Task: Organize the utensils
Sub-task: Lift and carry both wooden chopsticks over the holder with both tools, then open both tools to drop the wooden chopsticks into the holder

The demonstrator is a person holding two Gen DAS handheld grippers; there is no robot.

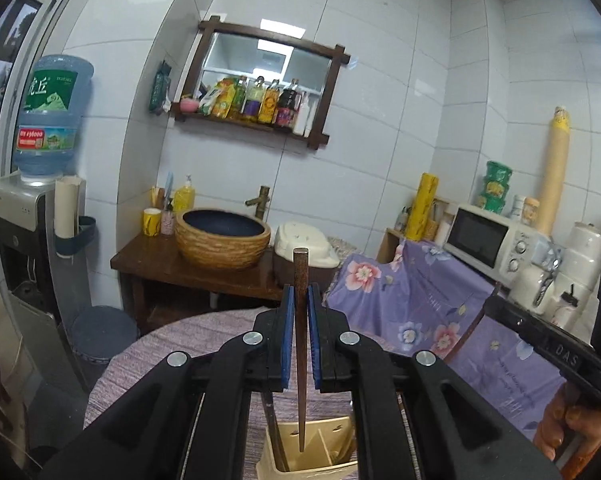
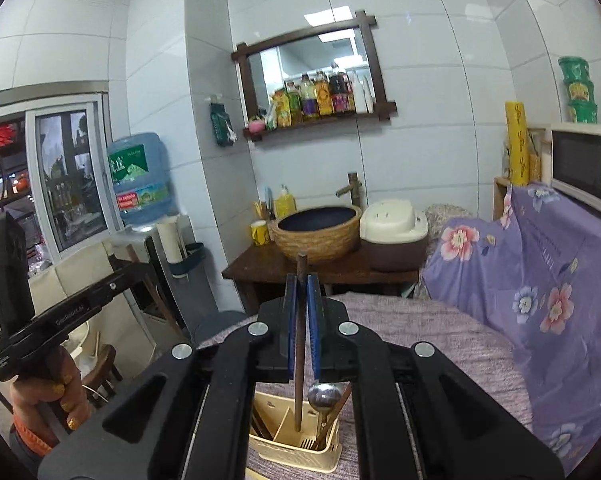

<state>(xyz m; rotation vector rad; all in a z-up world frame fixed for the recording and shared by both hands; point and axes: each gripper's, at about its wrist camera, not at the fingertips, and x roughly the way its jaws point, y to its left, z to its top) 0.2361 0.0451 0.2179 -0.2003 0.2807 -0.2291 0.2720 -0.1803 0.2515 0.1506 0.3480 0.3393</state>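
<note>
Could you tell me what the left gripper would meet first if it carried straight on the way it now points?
Probably the wooden washstand bearing the woven basin; nothing nearer shows ahead of the left gripper, though depth is unclear.

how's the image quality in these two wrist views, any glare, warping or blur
Left wrist view: strong fisheye bending of the tile lines, dark vignette corners, ceiling-light glare on the mirror; the chopstick in the left gripper is sharp. Right wrist view: same warping, light reflected on the tiles above the mirror, bright spot on the spoon; the right gripper is crisp.
</note>
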